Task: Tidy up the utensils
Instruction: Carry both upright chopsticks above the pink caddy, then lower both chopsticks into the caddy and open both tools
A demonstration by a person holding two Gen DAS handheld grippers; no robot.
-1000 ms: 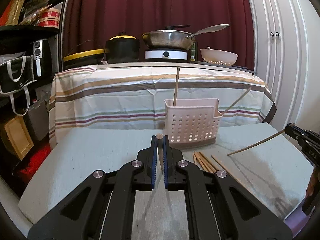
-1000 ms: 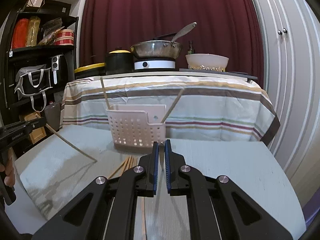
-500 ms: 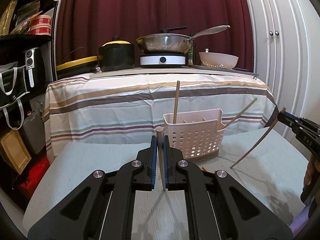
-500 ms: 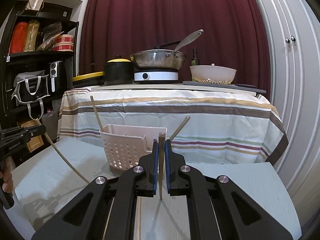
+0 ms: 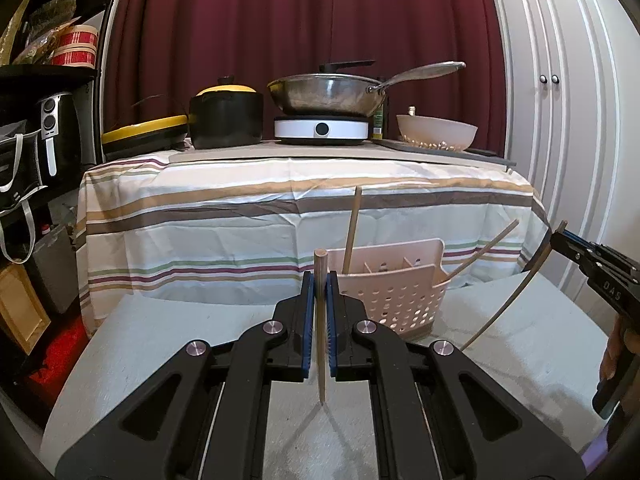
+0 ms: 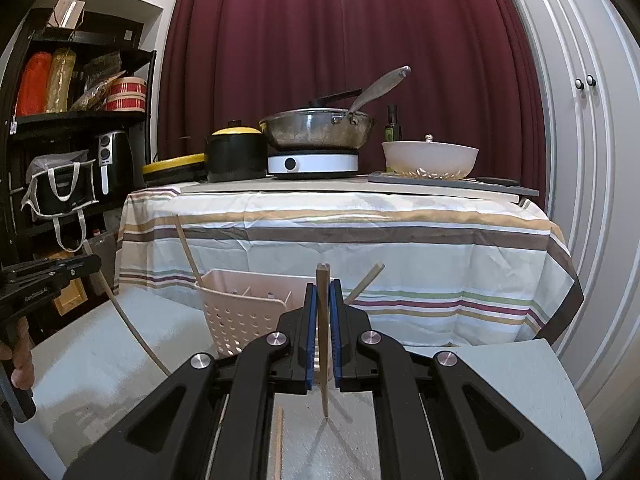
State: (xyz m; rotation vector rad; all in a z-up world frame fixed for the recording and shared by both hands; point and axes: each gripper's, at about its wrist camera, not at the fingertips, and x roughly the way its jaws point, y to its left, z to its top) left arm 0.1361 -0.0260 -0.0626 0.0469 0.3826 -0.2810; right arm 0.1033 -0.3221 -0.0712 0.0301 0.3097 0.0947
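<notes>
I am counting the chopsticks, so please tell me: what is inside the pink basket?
Two chopsticks stand in the pink basket, leaning out over its rim, between dividers. The perforated wall hides the bottom, so anything lying lower cannot be seen.

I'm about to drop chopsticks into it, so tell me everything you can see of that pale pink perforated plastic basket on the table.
The pale pink perforated plastic basket stands upright on the light grey table, in front of the striped tablecloth. Its walls are dotted with round holes, the back wall rises higher than the front, and dividers split the inside into compartments. Two wooden chopsticks already stand in it: one near-upright at the left end, one leaning out over the right end. Nothing else touches it.
</notes>
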